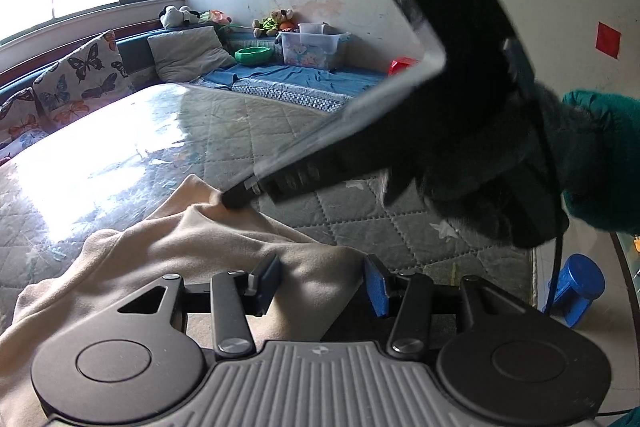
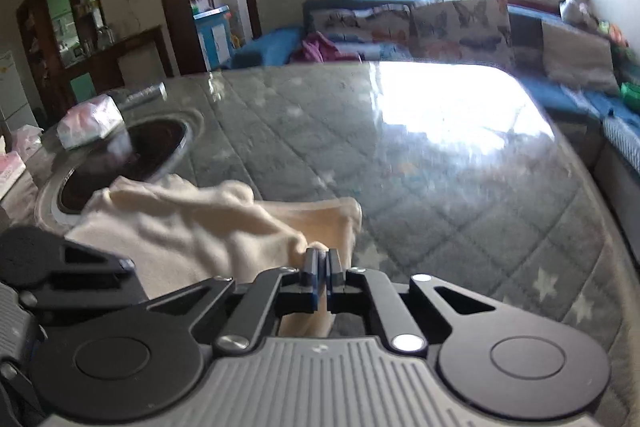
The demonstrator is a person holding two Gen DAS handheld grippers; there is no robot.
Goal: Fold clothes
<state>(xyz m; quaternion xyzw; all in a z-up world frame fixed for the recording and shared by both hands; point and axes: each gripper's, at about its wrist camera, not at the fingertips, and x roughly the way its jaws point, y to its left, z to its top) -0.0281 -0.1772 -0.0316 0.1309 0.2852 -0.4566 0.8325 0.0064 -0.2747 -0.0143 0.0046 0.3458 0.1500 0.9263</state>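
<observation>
Cream garment (image 1: 168, 259), rumpled, lying on the near part of a glass-covered tabletop (image 1: 132, 147) laid over a grey quilted star-print cloth. In the right wrist view the same garment (image 2: 188, 223) spreads from the near edge toward a round dark inset (image 2: 132, 155) in the tabletop, on whose far rim rests a wrapped pink-and-white packet (image 2: 90, 123).

Right hand-held gripper (image 2: 322, 269): fingers pressed together, clamped on a bunched fold of the garment's edge; in the left wrist view its tip (image 1: 236, 197) pinches the cloth's far peak, held by a teal-sleeved arm (image 1: 600, 163).

Left hand-held gripper (image 1: 320, 283): fingers spread apart, poised just above the garment, gripping nothing.

Background: butterfly-print cushions (image 1: 80, 75), blue bench seat (image 1: 304, 75), clear storage bin (image 1: 312, 47), blue stool (image 1: 576, 287).
</observation>
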